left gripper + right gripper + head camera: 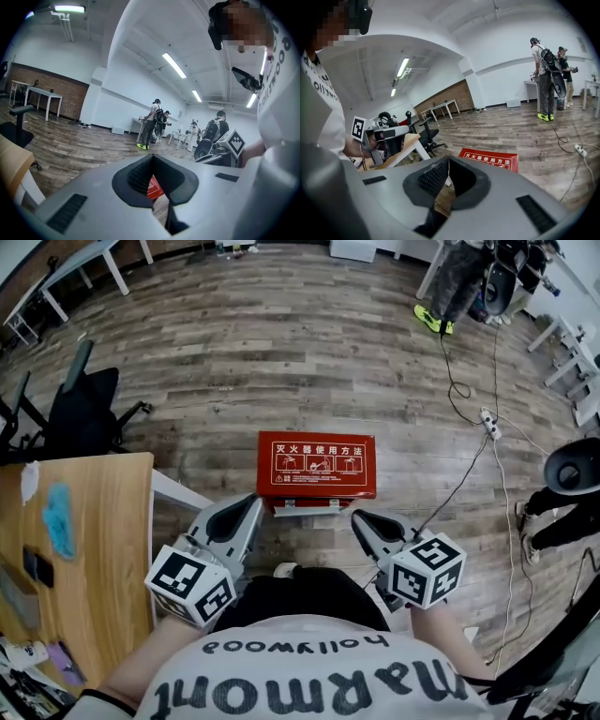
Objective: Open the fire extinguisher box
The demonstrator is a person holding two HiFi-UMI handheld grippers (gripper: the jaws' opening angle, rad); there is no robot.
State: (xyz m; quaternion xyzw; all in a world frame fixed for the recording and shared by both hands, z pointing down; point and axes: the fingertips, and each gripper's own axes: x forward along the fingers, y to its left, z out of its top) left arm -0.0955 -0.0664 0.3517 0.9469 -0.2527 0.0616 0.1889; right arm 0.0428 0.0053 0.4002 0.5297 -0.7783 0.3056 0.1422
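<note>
A red fire extinguisher box [317,465] lies flat on the wood floor, its lid with white printed instructions facing up and metal latches on its near side. Both grippers hover just short of that near edge. My left gripper [254,504] is at the box's near left corner and my right gripper [360,518] at its near right corner; neither touches the box. Each gripper's jaws are shut with nothing between them. The left gripper view shows a sliver of the box [153,187] under the left gripper [152,157]. The box [490,160] lies beyond the right gripper [449,158].
A wooden desk [94,549] with small items stands at my left, a black office chair [84,409] behind it. A power strip [489,423] and its cables trail across the floor at right. People [546,79] stand by white tables at the back.
</note>
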